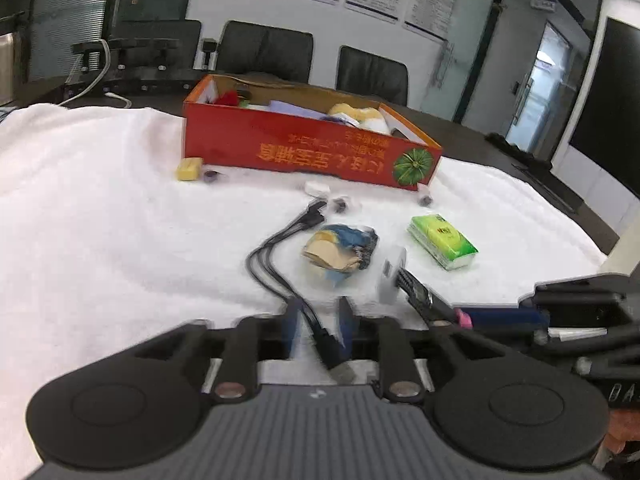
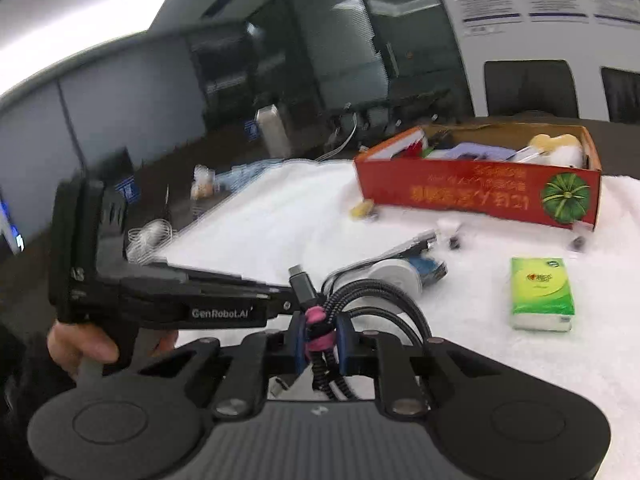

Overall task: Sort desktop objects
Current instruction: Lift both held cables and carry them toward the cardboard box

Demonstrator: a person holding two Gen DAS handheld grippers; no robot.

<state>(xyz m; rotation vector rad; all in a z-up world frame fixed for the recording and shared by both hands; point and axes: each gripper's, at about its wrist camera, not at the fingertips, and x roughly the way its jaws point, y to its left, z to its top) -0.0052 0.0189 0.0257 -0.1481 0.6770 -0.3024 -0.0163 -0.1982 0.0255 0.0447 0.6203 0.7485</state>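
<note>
The left hand-held gripper (image 1: 319, 322) stands with its blue pads apart; a black multi-head cable (image 1: 280, 264) runs on the white towel (image 1: 100, 208) between them, its plug end lying near the gripper's body, and the pads do not press on it. Ahead of this gripper and slightly to its right lies a crumpled blue and tan wrapper (image 1: 340, 250), with a green tissue pack (image 1: 442, 242) further right. Beyond them stands the red cardboard box (image 1: 312, 152), holding mixed items; a yellow block (image 1: 189, 169) lies just at its near left corner.

The right hand-held gripper (image 2: 319, 336) is clamped on a coiled braided cable (image 2: 360, 300) bound with a pink tie (image 2: 316, 316). The coil sticks up ahead of the pads, one plug pointing upward. Just beyond the coil sits a white round charger (image 2: 396, 274). The tissue pack (image 2: 542, 292) lies ahead and to the right of this gripper, and the box (image 2: 480, 188) further ahead. To this gripper's left the other gripper's black frame crosses the view, a person's hand (image 2: 80, 344) on its handle. The towel covers the desk (image 1: 500, 140)
</note>
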